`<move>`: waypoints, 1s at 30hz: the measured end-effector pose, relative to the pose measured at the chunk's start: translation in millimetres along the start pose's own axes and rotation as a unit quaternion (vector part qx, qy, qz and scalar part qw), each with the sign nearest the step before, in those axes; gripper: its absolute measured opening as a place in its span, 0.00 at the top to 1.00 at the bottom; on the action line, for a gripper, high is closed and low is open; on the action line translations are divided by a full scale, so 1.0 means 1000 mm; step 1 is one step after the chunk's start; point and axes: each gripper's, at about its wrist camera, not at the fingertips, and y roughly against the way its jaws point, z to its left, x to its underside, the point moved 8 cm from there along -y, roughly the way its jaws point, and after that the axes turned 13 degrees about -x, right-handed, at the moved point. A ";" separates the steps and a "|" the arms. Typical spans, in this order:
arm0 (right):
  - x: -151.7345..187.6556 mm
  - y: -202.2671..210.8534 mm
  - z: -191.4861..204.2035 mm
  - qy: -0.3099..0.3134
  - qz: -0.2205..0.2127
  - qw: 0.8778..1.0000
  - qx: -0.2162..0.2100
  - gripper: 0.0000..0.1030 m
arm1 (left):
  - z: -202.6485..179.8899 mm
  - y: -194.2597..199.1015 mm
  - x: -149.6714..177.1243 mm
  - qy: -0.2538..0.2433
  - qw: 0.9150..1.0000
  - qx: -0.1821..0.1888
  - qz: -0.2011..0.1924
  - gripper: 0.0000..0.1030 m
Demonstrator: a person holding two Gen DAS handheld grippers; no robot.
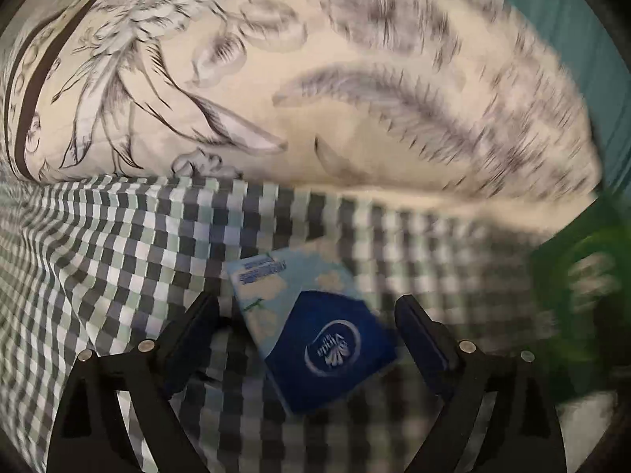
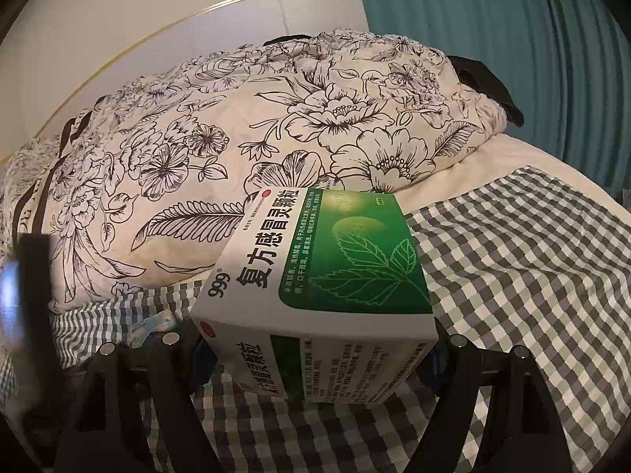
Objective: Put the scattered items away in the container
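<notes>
A blue tissue pack (image 1: 311,323) lies on the checked sheet (image 1: 118,260). My left gripper (image 1: 307,315) is open, its fingers wide apart on either side of the pack, and I cannot tell whether they touch it. My right gripper (image 2: 315,347) is shut on a green and white medicine box (image 2: 315,272) and holds it above the sheet. The box shows as a green blur at the right edge of the left wrist view (image 1: 583,287). A corner of the tissue pack (image 2: 157,325) shows left of the box. No container is in view.
A floral duvet (image 2: 236,130) is piled at the back of the bed. A teal curtain (image 2: 512,39) hangs at the right, a white wall (image 2: 157,12) at the left. The left wrist view is blurred by motion.
</notes>
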 end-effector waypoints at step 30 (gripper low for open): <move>-0.005 0.007 0.002 0.000 -0.009 1.000 -0.001 0.23 | 0.112 0.111 0.005 0.055 0.993 0.101 -0.027 0.26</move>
